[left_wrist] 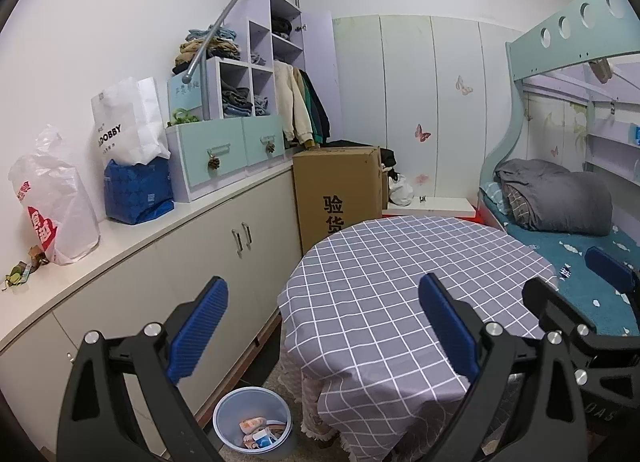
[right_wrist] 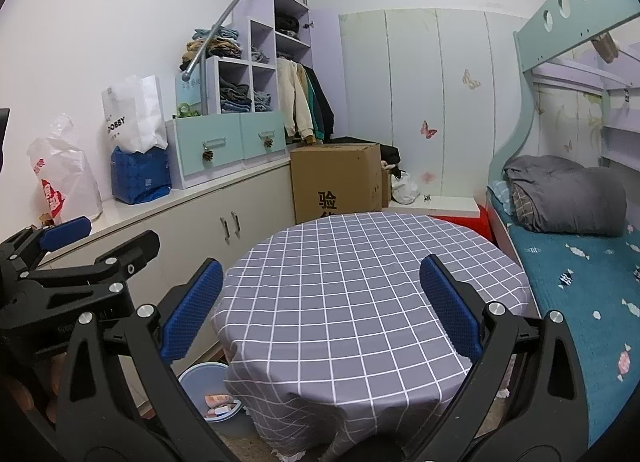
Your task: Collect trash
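Left wrist view: full round opening of blue trash bin point(left_wrist: 253, 422) on floor at 6 o'clock, beside tabletop point(left_wrist: 400, 282) edge, wrappers and small cartons point(left_wrist: 260, 432) inside. Right wrist view: same bin point(right_wrist: 208, 394) at 7 o'clock, half hidden under checked cloth hang. Also only in left view: small crumpled scrap point(left_wrist: 18, 272) at 9 o'clock on the white counter point(left_wrist: 160, 218).

Right wrist view alone: far end of bed point(right_wrist: 580, 282) with candy-print sheet, folded grey quilt point(right_wrist: 568, 194) at 3 o'clock.

Writing: white paper bag point(left_wrist: 128, 122) reads "DOBBY", first letters hidden; cardboard box point(left_wrist: 338, 190) with black Chinese characters "验货"; plastic bag point(left_wrist: 52, 202) with red print, unreadable.

Left gripper point(left_wrist: 324, 326) spread wide, blue pads well apart, nothing between, above tabletop, touching nothing. Right gripper point(right_wrist: 320, 302) equally wide, holding nothing, over checked cloth. Each gripper at other view's edge: right gripper point(left_wrist: 576, 286) at 3 o'clock in left view, left gripper point(right_wrist: 100, 238) at 9 o'clock in right view.
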Available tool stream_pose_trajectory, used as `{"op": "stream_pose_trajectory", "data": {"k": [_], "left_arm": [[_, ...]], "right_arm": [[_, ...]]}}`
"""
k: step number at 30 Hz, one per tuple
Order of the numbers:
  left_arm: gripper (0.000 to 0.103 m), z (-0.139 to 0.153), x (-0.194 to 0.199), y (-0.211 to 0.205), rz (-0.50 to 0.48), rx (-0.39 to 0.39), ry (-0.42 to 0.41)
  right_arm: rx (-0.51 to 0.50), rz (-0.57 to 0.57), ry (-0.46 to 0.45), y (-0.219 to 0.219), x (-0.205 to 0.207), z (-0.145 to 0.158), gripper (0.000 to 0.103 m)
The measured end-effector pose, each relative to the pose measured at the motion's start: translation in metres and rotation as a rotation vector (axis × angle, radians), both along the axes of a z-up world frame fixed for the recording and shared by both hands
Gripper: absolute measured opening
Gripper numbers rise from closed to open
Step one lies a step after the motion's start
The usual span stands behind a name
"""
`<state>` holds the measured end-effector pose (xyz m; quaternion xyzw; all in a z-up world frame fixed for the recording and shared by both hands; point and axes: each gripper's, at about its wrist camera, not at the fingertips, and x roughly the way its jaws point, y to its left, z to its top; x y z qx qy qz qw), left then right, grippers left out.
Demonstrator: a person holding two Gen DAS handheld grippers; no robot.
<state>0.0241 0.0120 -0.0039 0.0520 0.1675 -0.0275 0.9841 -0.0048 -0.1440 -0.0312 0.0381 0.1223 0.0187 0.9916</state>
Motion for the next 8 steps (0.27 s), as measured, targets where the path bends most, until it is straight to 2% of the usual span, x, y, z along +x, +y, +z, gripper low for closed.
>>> {"op": "stream_pose_trajectory", "data": {"k": [8], "left_arm": [[0.094,-0.017,0.051,-0.024,-0.001,0.041,0.055]], "right_arm": [[0.012,-0.035,0.066,-0.024,0.046,-0.017,0.097]]}}
